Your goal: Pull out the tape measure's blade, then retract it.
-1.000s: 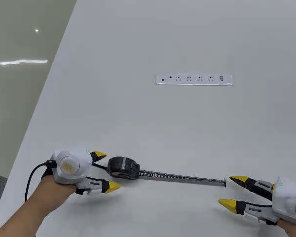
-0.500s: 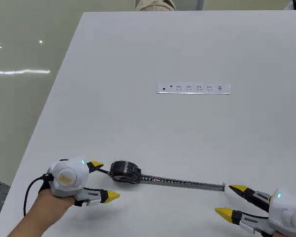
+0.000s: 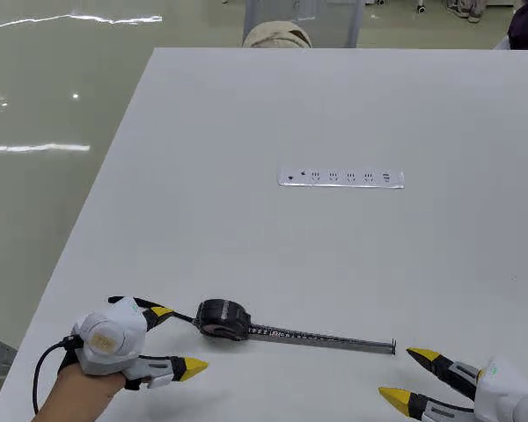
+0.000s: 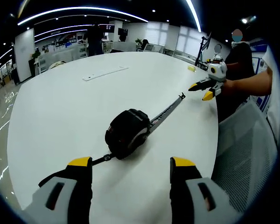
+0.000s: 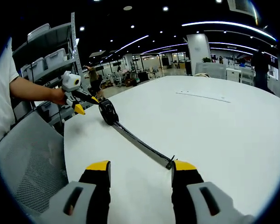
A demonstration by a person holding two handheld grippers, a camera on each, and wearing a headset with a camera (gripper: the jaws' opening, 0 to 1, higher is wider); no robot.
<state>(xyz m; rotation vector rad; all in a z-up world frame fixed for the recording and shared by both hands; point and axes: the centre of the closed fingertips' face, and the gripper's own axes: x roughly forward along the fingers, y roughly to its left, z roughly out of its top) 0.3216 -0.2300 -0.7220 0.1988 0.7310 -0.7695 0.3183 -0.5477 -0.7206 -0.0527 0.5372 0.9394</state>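
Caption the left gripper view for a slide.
Open left gripper faces the tape measure, its blade drawn out across the table toward the open right gripper.

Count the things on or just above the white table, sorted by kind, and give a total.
Tape measure: 1
Power strip: 1
Grippers: 2 (left gripper, right gripper)
Total: 4

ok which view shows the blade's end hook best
The right gripper view: the hook lies close, just ahead of the open jaws. In the head view the hook is small; in the left gripper view, distant.
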